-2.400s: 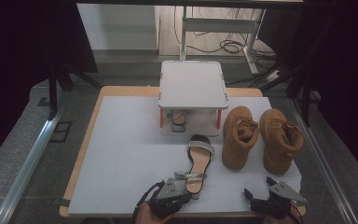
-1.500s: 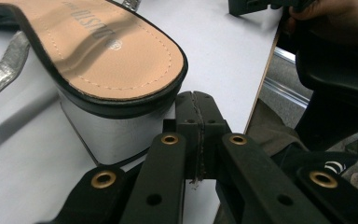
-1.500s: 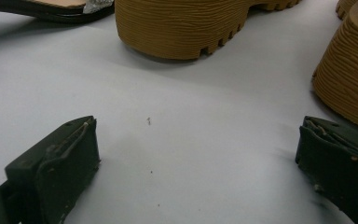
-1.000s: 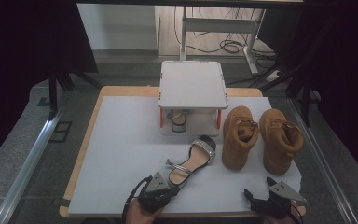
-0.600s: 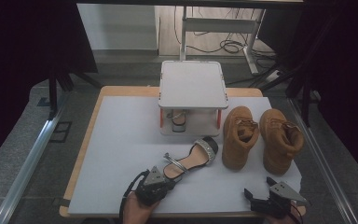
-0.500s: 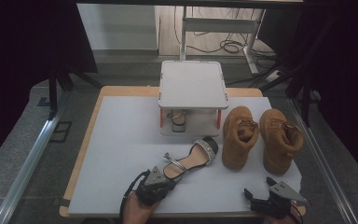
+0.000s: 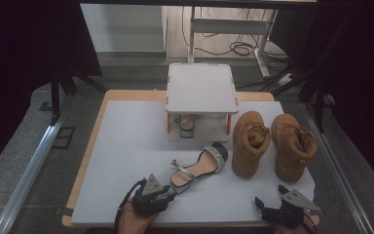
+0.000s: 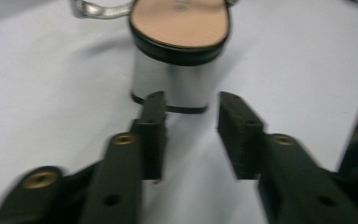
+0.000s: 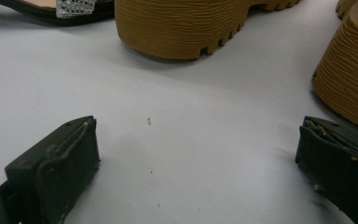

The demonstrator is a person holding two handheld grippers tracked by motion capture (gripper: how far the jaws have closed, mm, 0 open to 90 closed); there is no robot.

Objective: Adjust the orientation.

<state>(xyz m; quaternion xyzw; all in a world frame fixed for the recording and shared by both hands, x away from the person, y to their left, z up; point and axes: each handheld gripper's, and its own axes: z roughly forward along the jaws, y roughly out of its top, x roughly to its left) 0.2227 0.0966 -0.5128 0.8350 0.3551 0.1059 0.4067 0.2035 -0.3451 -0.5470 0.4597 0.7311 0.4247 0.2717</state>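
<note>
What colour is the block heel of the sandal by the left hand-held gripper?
Silver with a black rim, on the sandal's block heel; clearest in the left gripper view.

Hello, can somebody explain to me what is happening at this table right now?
A person works with a gripper in each hand. The left gripper sits just behind the block heel of a silver sandal, jaws open and not gripping it. The right gripper rests open on the white table near two tan boots. A second sandal stands inside a small white rack.
</note>
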